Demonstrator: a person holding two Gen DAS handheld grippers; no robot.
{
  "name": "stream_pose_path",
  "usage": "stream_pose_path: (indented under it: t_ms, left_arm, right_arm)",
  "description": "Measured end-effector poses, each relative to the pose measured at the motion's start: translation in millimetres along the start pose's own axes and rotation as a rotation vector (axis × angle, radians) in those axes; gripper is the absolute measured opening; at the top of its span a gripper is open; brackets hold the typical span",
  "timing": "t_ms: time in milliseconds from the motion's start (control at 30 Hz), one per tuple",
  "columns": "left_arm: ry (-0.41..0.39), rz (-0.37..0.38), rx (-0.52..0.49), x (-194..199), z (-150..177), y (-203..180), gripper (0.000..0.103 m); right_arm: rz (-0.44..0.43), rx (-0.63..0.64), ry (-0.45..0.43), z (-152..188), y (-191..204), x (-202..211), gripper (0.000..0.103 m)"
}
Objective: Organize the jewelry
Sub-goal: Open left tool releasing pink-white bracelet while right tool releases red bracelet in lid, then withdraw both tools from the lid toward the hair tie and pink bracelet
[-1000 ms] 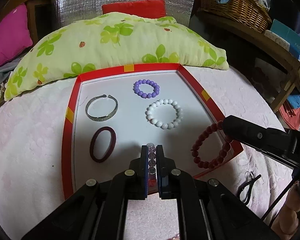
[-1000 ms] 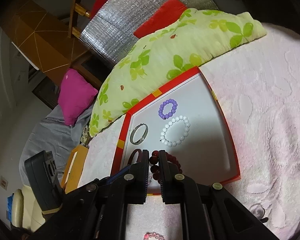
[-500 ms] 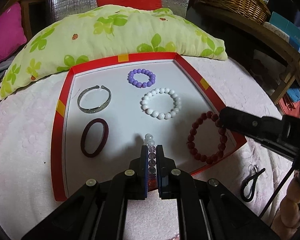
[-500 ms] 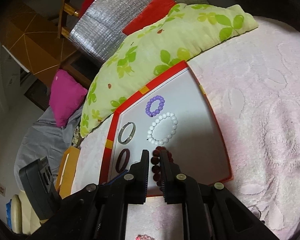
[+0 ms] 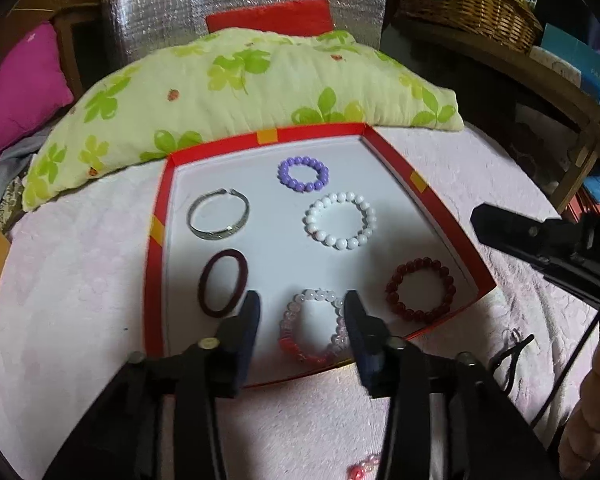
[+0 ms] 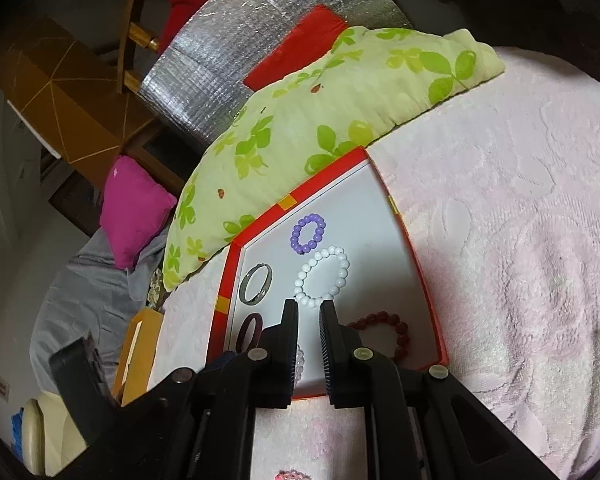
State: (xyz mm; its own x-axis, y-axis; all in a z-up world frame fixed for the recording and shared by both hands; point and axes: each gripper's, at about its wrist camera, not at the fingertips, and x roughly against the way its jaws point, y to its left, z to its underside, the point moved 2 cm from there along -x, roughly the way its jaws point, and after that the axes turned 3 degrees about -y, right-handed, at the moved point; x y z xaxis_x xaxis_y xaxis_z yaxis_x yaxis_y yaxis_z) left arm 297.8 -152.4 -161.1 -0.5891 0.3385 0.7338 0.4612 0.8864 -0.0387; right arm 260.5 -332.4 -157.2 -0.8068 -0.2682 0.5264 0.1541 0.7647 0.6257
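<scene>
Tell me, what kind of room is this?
Probably a bedroom at home: a leaf-print pillow lies on a pink bedspread, where a red tray holds bracelets, and a wicker basket sits nearby.

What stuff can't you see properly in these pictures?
- Pink bracelet, right wrist view: mostly hidden behind the right gripper.
- Dark red bead bracelet, right wrist view: its near part is hidden behind the same gripper.
- Small pink beaded thing on the blanket, left wrist view: partly cut off at the bottom, blurred.
- Black thing on the blanket, left wrist view: too small to identify.
</scene>
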Motion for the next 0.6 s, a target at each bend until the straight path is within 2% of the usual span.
stream_pose_path:
  t_ms: [200, 300, 367, 467, 600]
  left_arm:
    - [-0.076, -0.054, -0.032, 38.2, 6.0, 8.8, 0.058]
    - [-0.097, -0.080, 0.009, 56.3, 14.8, 25.6, 0.062]
    - [-0.094, -0.100, 0.048, 65.9, 24.6, 38.6, 0.063]
    - [-0.083, -0.143, 0.092, 78.6, 42.6, 60.0, 0.063]
    - [-0.077, -0.206, 0.101, 92.3, 66.0, 75.2, 0.065]
  right_arm:
    - [0.010, 0.056, 0.002, 1.9, 9.1, 3.8, 0.014]
    - [0.015, 0.076, 0.007, 3.6, 11.4, 7.1, 0.016]
    - [0.023, 0.087, 0.009, 6.2, 10.1, 10.1, 0.021]
    - [0.071, 0.126, 0.019, 11.8, 5.1, 13.8, 0.022]
    - [0.158, 0.160, 0.015, 18.5, -12.6, 23.0, 0.022]
